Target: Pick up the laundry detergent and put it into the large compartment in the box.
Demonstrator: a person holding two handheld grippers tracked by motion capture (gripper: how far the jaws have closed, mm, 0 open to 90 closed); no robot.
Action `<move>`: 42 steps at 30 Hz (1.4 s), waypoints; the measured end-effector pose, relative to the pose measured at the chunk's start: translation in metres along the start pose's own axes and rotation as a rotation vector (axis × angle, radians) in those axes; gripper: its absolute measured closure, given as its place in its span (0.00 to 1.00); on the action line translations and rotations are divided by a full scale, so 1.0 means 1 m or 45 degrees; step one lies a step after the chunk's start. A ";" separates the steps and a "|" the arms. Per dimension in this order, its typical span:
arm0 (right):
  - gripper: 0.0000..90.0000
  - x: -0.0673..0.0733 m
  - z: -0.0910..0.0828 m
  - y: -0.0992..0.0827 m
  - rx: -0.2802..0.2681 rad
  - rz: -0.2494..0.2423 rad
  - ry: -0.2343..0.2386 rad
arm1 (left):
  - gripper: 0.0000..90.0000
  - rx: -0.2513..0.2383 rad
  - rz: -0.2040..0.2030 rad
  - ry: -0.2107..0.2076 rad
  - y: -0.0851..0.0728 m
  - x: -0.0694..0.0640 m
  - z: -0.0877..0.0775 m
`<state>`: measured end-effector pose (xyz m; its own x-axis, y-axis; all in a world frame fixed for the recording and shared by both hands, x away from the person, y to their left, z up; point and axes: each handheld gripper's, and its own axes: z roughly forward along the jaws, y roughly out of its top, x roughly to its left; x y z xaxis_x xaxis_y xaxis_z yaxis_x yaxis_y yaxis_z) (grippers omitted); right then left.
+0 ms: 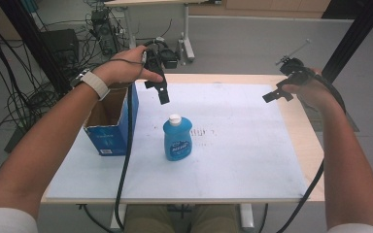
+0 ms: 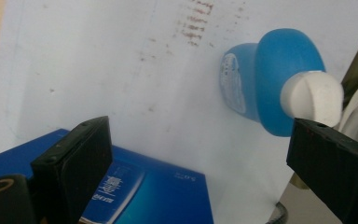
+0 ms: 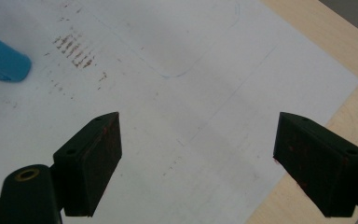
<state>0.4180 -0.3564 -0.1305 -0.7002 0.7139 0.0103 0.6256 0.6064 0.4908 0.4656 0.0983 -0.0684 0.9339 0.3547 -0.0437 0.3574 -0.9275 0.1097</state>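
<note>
- Forearms enter from the near edge; each hand carries a tool held in the air above the counter [image 1: 252,145].
- Left tool [image 1: 161,87]: jaws spread wide, nothing between them. Blue bottle [image 1: 177,138] with white cap stands upright below and just ahead of it, not touching.
- Open blue box [image 1: 111,121] sits beside the left tool, near the bottle, apparently empty, though its inside is partly hidden.
- Right tool [image 1: 278,95]: jaws spread, empty, well apart from the bottle, over the white sheet [image 3: 168,93].
</note>
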 end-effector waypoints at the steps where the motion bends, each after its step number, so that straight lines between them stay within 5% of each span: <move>1: 0.17 0.000 0.000 0.000 0.000 -0.001 0.001 | 0.08 -0.006 -0.001 0.000 -0.001 -0.001 0.000; 27: 0.17 0.005 0.000 0.000 -0.013 -0.015 0.007 | 0.09 0.011 -0.104 -0.048 0.001 -0.030 0.004; 42: 0.17 0.006 0.003 -0.004 -0.014 -0.019 0.012 | 0.10 0.028 -0.113 -0.057 0.011 -0.048 0.015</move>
<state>0.4124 -0.3539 -0.1351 -0.7127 0.7014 0.0113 0.6112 0.6131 0.5006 0.4242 0.0692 -0.0801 0.8974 0.4305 -0.0964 0.4382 -0.8952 0.0815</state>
